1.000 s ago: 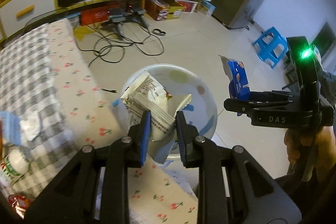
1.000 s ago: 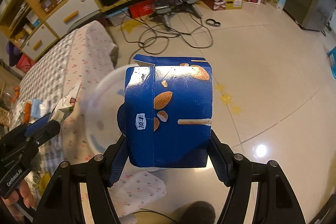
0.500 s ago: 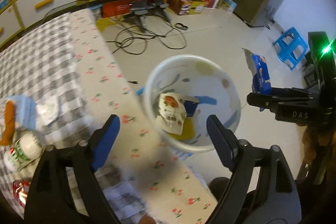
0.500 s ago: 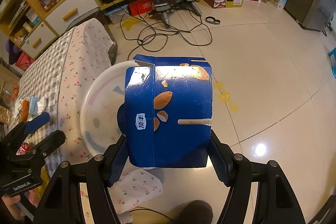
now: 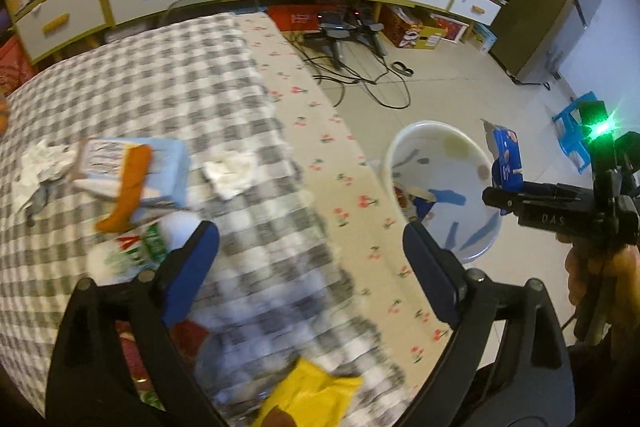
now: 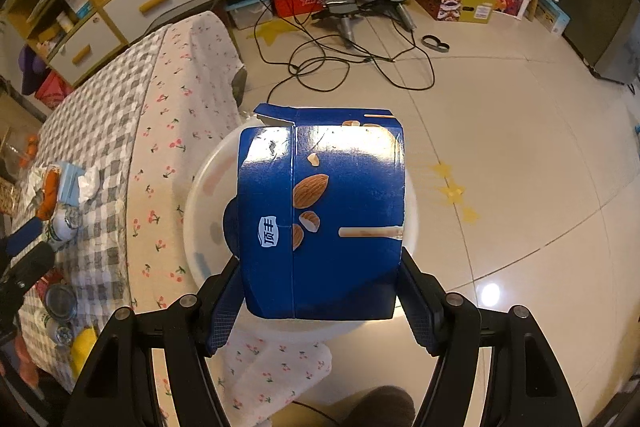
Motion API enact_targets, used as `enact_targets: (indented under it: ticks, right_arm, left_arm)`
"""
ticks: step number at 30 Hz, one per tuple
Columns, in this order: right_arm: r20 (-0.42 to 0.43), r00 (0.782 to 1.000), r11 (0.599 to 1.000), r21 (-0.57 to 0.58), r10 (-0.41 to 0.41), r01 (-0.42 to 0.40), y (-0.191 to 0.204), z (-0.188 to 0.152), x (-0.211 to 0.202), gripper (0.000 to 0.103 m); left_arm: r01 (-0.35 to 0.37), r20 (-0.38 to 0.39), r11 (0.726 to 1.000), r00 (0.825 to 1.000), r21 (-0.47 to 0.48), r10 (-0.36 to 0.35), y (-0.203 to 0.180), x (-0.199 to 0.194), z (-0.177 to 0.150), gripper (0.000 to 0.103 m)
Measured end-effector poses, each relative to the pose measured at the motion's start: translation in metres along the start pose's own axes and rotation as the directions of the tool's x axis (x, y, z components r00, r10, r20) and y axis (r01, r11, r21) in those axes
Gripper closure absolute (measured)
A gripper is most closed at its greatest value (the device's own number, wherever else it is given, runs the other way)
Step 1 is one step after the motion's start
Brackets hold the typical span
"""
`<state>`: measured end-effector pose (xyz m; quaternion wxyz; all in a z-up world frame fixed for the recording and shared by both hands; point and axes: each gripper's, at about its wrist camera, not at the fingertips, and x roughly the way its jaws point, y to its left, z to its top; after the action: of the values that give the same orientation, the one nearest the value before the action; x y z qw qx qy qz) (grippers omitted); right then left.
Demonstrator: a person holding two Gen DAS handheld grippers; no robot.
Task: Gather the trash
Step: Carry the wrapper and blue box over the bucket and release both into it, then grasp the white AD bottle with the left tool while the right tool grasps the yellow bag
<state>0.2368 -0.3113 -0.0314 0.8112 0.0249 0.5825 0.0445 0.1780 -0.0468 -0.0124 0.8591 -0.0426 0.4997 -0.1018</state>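
Tongs (image 6: pixel 320 283) clamped on blue box (image 6: pixel 320 211)

One blue box (image 6: pixel 320 215), one white bin (image 5: pixel 472 163), one blue stool (image 5: pixel 574 143), two grippers.

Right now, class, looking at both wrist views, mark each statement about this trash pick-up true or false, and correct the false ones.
1. The right tool grips a blue snack box. True.
2. The blue snack box already lies inside the white bin. False: it is held above the bin, clamped between the tool's fingers.
3. The left tool holds a wrapper. False: nothing is between its fingers, and its jaws are opening.
4. Trash remains on the checked tablecloth, including a yellow wrapper. True.
5. The white bin is empty. False: some trash already lies inside.
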Motion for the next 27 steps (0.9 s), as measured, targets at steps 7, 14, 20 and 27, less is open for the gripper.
enact_targets:
  ticks: [7,14,20,27]
  right_arm:
    - [0.049,0.998,0.999,0.001,-0.047,0.047,0.006,0.007,0.003,0.008]
    - [0.056,0.996,0.996,-0.038,-0.073,0.075,0.017,0.007,-0.001,0.000]
    - [0.032,0.997,0.991,-0.115,-0.070,0.073,0.035,-0.006,-0.005,0.000]
    - [0.020,0.999,0.974,-0.224,-0.041,0.045,0.065,-0.034,-0.013,0.000]
  left_arm:
    - [-0.030,0.003,0.999,1.000,-0.025,0.030,0.028,-0.017,-0.012,0.004]
    - [-0.055,-0.001,0.998,0.999,-0.043,0.055,0.050,-0.032,-0.022,0.002]
    - [-0.069,-0.026,0.995,0.997,-0.067,0.068,0.072,-0.040,-0.035,0.002]
    - [-0.075,-0.068,0.993,0.995,-0.094,0.069,0.094,-0.054,-0.056,0.002]
